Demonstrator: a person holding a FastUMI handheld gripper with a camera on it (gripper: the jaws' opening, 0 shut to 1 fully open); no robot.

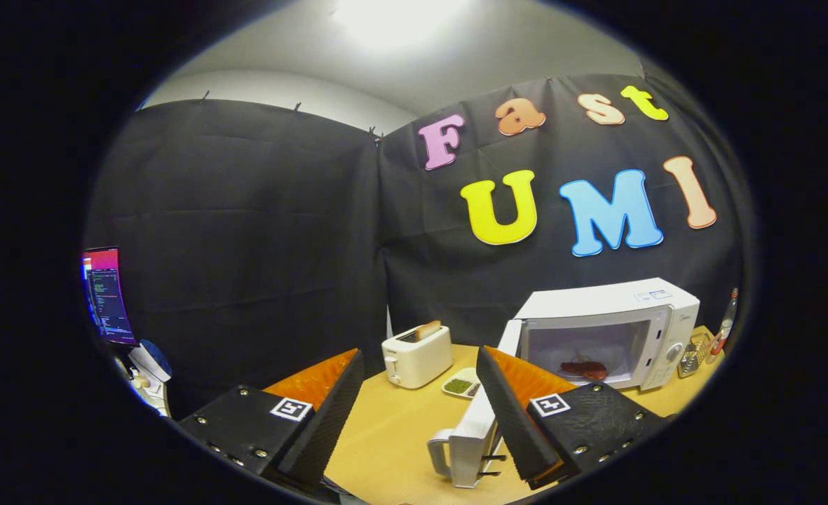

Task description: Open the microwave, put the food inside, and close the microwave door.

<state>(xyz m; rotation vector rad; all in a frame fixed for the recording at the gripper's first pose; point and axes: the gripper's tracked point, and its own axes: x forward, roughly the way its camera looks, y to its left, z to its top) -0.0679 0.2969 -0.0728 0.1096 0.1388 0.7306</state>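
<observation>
The surface (pixel 399 435) carries the microwave (pixel 613 330) at the far right. Its door (pixel 480 421) is swung wide toward the near side, with the handle (pixel 440 452) just ahead of the fingers. The food (pixel 583 367) already lies inside the cavity. A toaster (pixel 417 355) and a small dish (pixel 460 384) sit left of the door. The hand-held gripper (pixel 414 428) is spread wide and grips nothing. The likely risk is a glancing push off the door's edge, leaving it unlatched or shifting the oven.

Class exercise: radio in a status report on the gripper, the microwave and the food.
Gripper open, holding nothing. Microwave door swung open, just ahead of the fingers. Food already inside. Nothing blocking the door.
</observation>
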